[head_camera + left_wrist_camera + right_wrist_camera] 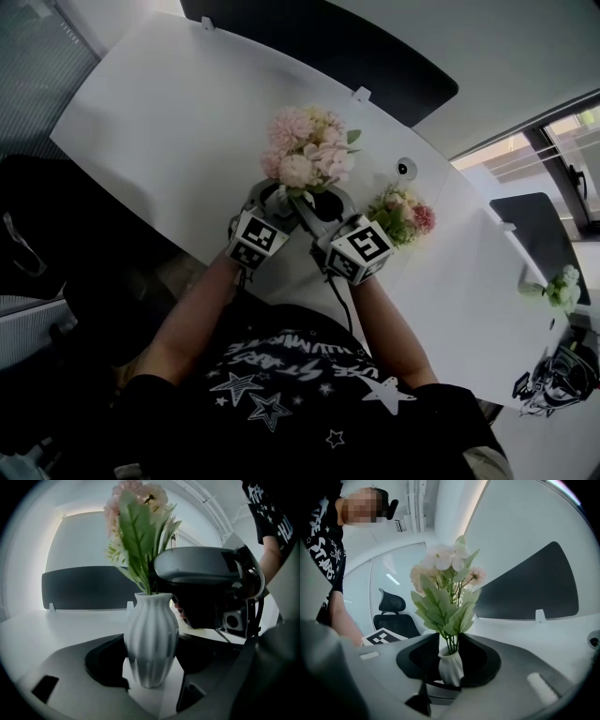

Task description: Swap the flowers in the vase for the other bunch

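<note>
Only the head view shows the other bunch (403,216) lying on the counter (169,131), just right of both grippers. The left gripper (152,677) has its jaws clenched on the white ribbed vase (151,634), which stands upright holding the pink bunch (307,145). The right gripper (449,656) has its jaws released around the stems (451,644). The shirt (281,375) reads "STARS".

Vase (151,639) looked down on steeply from the head view overhead, viewed close from one side in the left gripper view, from the opposite side in the right gripper view, pink bunch (307,145) shared by all three
</note>
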Motion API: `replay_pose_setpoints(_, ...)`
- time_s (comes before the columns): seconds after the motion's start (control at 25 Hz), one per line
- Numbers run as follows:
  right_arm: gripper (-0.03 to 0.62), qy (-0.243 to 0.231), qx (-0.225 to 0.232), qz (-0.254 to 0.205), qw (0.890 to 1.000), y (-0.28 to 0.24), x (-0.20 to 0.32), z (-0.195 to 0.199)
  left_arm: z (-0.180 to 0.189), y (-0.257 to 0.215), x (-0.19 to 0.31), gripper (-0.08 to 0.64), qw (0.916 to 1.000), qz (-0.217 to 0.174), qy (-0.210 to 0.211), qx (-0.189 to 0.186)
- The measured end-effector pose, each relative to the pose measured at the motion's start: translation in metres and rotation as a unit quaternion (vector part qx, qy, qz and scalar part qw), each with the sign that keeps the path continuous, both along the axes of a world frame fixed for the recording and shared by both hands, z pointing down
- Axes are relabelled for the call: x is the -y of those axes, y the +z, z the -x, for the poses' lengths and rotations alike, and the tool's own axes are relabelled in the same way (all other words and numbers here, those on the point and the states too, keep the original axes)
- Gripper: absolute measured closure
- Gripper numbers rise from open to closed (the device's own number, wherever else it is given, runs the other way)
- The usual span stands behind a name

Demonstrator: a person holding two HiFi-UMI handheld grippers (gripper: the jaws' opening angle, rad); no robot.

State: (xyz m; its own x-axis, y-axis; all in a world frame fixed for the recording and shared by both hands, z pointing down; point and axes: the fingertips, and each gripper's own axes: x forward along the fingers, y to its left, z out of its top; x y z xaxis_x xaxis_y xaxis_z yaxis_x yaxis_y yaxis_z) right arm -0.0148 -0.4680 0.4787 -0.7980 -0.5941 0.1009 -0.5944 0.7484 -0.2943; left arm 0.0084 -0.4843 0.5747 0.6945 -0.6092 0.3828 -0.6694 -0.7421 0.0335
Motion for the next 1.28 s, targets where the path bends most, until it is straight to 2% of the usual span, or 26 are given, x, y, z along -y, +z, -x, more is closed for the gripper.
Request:
replay_pose_setpoints(0.2, 0.474, -0.003, -0.004, 0.005, 1.0, -0.002, -0.001, -0.004, -0.002, 0.006, 0.004, 0.256, 0.9989, -0.006, 0.01, 0.045)
replay_pose_setpoints(0.36, 0.451, 0.001, -0.002, -0.002, 1.0, -0.004, -0.007, -0.009, 0.001, 0.002, 0.001, 0.256, 0.9987, -0.008, 0.004, 0.051)
replay_pose_setpoints(0.6, 0.41, 0.017, -0.003, 0.01, 1.0, -0.006, -0.012, -0.014, 0.024, -0.009, -0.004, 0.256, 0.9976, -0.021, -0.039, 0.053)
replay_pose_setpoints(0.76, 0.408, 0.024, 0.002, 0.006, 1.0, -0.011, -0.019, -0.017, 0.039, -0.017, -0.009, 0.256, 0.9961, -0.023, -0.063, 0.057)
replay_pose_setpoints(0.88, 0.408, 0.024, 0.01, 0.008, 1.0, -0.017, -0.033, -0.022, 0.048, -0.028, -0.024, 0.256, 0.9946, -0.024, -0.09, 0.045)
replay_pose_setpoints(1.04, 0.408, 0.032, 0.014, 0.012, 0.999, -0.017, -0.055, -0.037, 0.05, -0.044, -0.054, 0.256, 0.9923, -0.03, -0.12, 0.007)
replay_pose_setpoints(1.28, 0.41, 0.037, 0.029, 0.03, 0.998, -0.017, -0.089, -0.057, 0.048, -0.065, -0.098, 0.259, 0.9835, -0.027, -0.172, -0.049)
